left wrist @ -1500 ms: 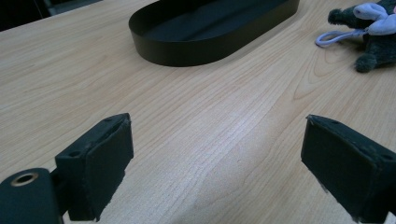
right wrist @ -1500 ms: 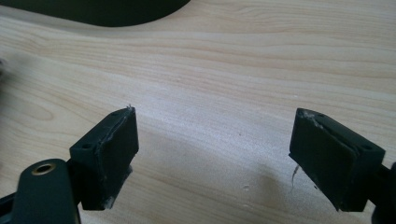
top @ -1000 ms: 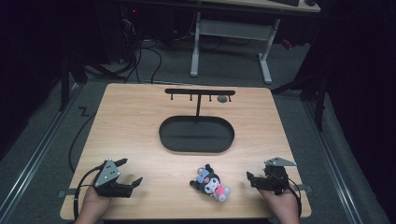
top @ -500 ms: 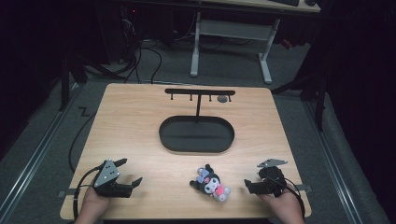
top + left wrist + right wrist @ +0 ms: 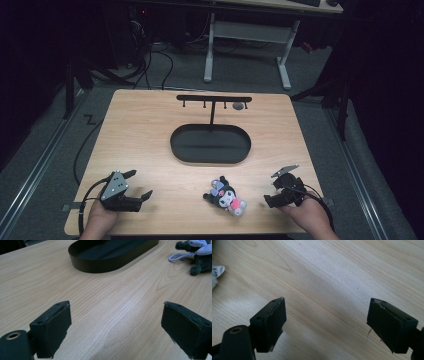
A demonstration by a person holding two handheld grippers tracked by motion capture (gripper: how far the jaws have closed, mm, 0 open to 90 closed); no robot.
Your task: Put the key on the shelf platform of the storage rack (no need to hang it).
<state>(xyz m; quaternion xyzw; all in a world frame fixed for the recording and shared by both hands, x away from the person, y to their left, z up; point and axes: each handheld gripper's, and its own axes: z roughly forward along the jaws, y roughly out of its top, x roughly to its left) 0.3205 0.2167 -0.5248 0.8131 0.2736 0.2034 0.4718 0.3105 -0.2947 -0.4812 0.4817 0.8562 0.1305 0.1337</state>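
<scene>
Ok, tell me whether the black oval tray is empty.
Empty: the black oval tray shows bare floor in the high view, and the plush toy lies outside it on the table.

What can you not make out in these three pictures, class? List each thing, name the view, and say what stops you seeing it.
1. Plush toy, left gripper view: cut off by the right and top edges; face unseen.
2. White tag, right gripper view: cut by the left edge; print too small to read.
3. Small grey object by the black rack, high view: too small to identify.
4. Oval tray floor, high view: too dark to judge.
5. Right tool, high view: too small to judge its opening.
</scene>
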